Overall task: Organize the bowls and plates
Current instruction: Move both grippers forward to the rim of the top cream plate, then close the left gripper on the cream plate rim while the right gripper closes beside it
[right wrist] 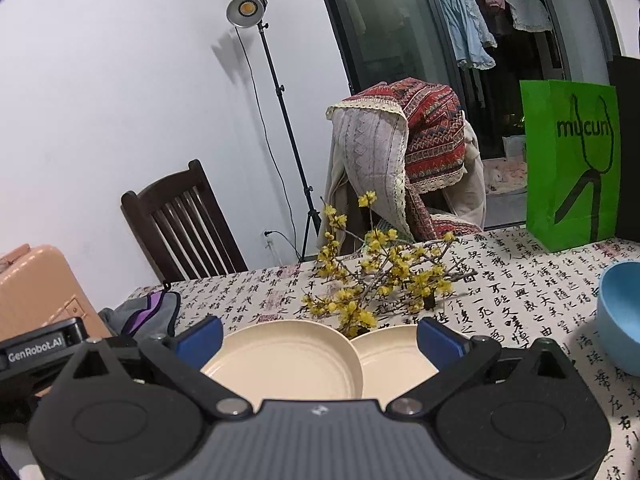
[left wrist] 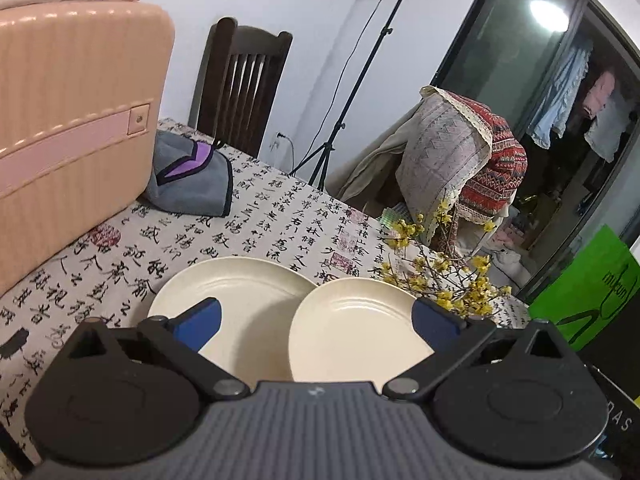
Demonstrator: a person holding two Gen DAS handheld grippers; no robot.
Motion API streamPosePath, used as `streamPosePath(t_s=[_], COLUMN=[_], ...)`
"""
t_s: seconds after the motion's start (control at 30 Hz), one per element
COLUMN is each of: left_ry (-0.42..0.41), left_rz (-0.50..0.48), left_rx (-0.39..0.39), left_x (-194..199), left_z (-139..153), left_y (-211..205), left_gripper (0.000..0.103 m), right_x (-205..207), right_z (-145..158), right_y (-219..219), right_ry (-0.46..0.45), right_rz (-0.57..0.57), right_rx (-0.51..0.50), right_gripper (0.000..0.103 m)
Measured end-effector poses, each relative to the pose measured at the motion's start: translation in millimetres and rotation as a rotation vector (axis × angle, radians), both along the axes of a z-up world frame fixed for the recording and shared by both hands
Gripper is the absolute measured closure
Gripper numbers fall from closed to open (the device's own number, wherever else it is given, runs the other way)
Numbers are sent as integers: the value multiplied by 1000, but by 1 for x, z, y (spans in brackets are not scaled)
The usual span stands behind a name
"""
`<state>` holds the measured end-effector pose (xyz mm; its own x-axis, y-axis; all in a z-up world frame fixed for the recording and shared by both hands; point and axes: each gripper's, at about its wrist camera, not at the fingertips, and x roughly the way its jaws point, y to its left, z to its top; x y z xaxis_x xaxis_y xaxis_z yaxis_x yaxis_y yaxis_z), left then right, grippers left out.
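Two cream plates lie side by side on the calligraphy-print tablecloth. In the left wrist view the left plate (left wrist: 240, 300) sits partly under the rim of the right plate (left wrist: 352, 332), and my left gripper (left wrist: 316, 322) hangs open just above and before them, holding nothing. In the right wrist view the same left plate (right wrist: 280, 360) and right plate (right wrist: 396, 356) lie in front of my right gripper (right wrist: 318, 340), which is open and empty. A blue bowl (right wrist: 620, 312) stands at the right edge of the table.
A peach suitcase (left wrist: 68, 120) and a grey-purple cloth (left wrist: 192, 176) occupy the table's left. Yellow flowering branches (right wrist: 380, 280) lie just behind the plates. A green paper bag (right wrist: 572, 164) stands at the far right. Chairs and a light stand are beyond the table.
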<state>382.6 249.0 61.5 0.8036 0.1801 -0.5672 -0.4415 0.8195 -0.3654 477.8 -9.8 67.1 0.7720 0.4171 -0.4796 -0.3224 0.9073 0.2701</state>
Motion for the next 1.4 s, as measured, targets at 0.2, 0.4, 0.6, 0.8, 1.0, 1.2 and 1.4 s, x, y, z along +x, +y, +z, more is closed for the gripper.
streamPosePath(t_s=[0.2,0.4,0.6,0.8,1.0,1.2,1.4], left_ry=[21,30,35,45,50,46,44], left_rz=[-8,-19,-20,-25,-24,-26,-33], left_rx=[43,30,2,-37,-58,-43,-29], left_x=[12,17,22,26,29,31,32], left_z=[-16,-27,-35,-46,-55,-57,-58], left_y=[-3,-3,1,5,9,8,5], left_gripper=[0,0,0,0,7,16,27], right_x=[8,10,16,24,30,30,34], right_z=[-22,-29,-41,-55,-68,-73,-80], right_y=[-10,-16,-16,-21,-22,-21,-19], right_ry=[-7,-18,-1,42,79,87,110], right_rz=[44,16,0,7,4,10,21], right_rx=[46,56,47,72,73,76,69], right_gripper=[0,0,0,11,31,44,58])
